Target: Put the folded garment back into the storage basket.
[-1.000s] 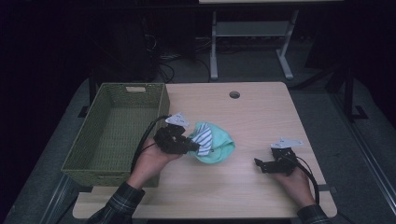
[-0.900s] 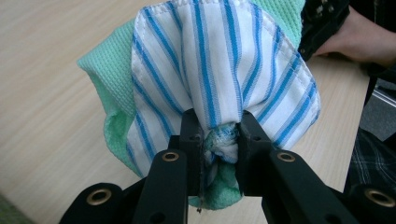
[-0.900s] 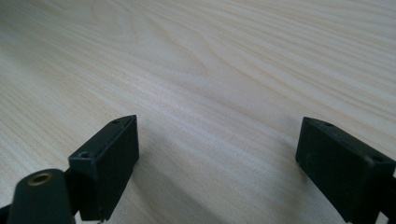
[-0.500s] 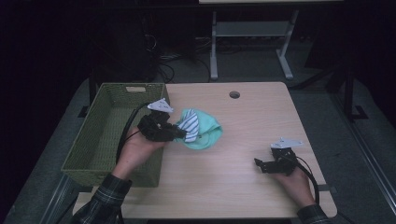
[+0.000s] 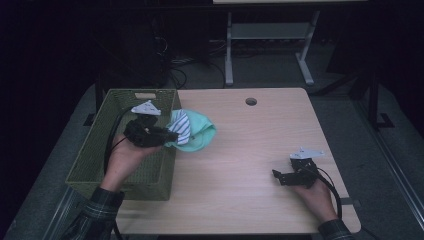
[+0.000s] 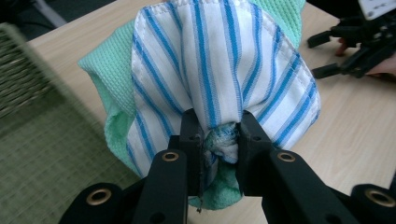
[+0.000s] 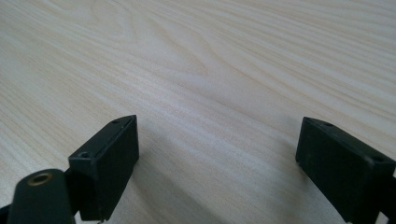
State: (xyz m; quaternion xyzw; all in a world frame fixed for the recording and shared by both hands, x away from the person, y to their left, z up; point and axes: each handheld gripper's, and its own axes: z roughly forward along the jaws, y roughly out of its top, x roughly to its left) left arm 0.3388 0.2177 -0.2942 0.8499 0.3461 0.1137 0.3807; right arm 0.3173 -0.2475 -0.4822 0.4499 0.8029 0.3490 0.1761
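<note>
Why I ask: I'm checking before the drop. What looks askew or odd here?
Nothing is damaged or spilled. The cloths hang bunched from the left hand-held gripper, half over the basket rim, half over the table.

High view looks down from above; gripper views sit close (both share the table (image 5: 250, 165))

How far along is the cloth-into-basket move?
Done: left gripper is shut on the cloths, one striped, one green, lifted off the table. In hand: they hang at the basket rim. Left: drop them inside. Right gripper rests open.
</note>
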